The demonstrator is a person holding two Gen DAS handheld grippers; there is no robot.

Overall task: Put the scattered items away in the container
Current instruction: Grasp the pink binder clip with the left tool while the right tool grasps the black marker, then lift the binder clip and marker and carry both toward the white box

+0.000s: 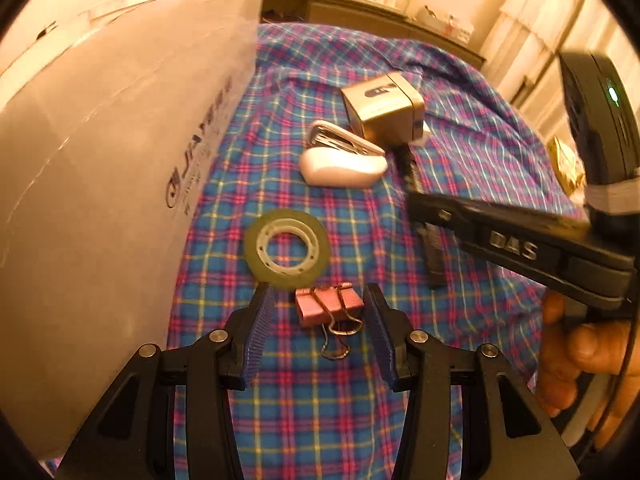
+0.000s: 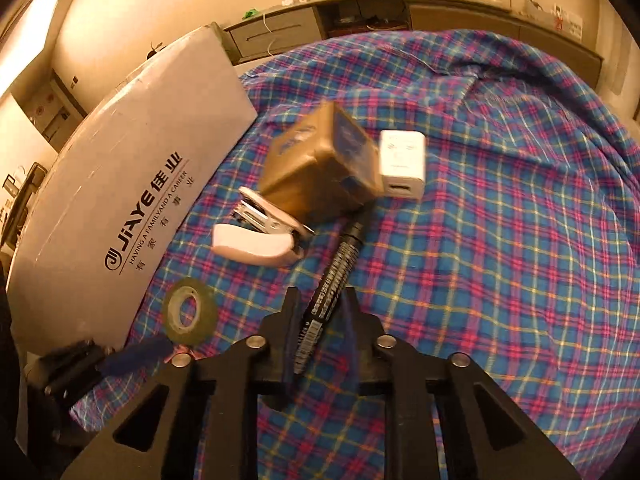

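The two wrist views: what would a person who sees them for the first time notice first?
The bright blue and pink plaid cloth fills both views, with small items scattered on it beside a big white box on the left. Close up, the right gripper is shut on a black marker, while the left gripper stands open around a pink binder clip, just below a roll of tape.

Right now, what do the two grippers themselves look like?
Both are matte black linkages with round silver pivot pins. The left gripper carries ribbed blue pads on its fingers. The right gripper has the same black frame and blue pads; seen from the left wrist camera, its side bears raised "DAS" lettering, with a dark camera body showing a green light above it.
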